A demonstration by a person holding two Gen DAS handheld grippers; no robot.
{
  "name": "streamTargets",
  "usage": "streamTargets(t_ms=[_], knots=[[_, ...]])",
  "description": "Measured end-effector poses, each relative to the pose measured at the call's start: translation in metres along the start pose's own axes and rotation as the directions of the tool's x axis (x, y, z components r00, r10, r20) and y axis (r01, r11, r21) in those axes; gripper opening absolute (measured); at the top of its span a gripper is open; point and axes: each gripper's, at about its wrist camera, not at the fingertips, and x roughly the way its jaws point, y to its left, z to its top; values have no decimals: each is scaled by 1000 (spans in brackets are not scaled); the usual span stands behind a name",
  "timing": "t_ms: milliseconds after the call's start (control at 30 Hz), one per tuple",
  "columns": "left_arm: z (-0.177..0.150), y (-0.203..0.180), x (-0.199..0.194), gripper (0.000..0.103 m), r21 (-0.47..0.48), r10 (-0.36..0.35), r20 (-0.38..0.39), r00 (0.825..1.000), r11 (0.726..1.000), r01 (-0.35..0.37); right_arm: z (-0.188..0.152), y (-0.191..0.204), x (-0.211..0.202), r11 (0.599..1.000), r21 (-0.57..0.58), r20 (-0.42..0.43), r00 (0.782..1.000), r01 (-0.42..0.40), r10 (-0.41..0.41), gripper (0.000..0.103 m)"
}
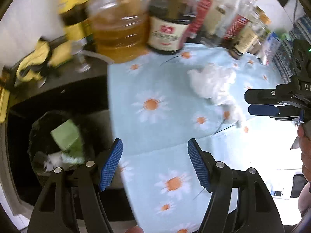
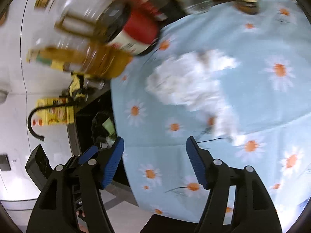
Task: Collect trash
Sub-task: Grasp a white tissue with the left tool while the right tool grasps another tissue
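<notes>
Left gripper stands spread and empty over the daisy tablecloth; crumpled white tissue lies beyond, trash bin at left. Right gripper likewise spread, empty; tissue, apparently blurred, lies ahead.

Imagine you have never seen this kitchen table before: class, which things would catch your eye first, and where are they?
First, the crumpled white tissue lying in the middle of the daisy-print tablecloth. Next, the crowd of bottles and jars along the table's far edge, led by a big oil bottle at its left end. Finally, the black-lined trash bin below the table's left side, already holding a green carton and paper.
</notes>
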Motion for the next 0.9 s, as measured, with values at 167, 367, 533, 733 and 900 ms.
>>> streamTargets(t_ms=[167, 367, 533, 733, 900], knots=[[19, -33, 12, 70, 26, -2, -6, 1000, 1000, 2, 12, -37, -24, 999, 36, 24, 1000, -13, 12, 67], [43, -74, 28, 75, 76, 18, -32, 999, 997, -15, 18, -82, -43, 996, 79, 27, 999, -48, 46, 67], [59, -107, 40, 79, 126, 39, -37, 999, 991, -34, 25, -114, -55, 992, 107, 34, 997, -74, 70, 67], [85, -132, 60, 82, 160, 68, -43, 997, 985, -60, 33, -139, -60, 987, 126, 29, 995, -101, 98, 67], [100, -131, 84, 80, 137, 101, -90, 991, 987, -88, 42, -154, -60, 985, 128, 15, 993, -119, 118, 67]])
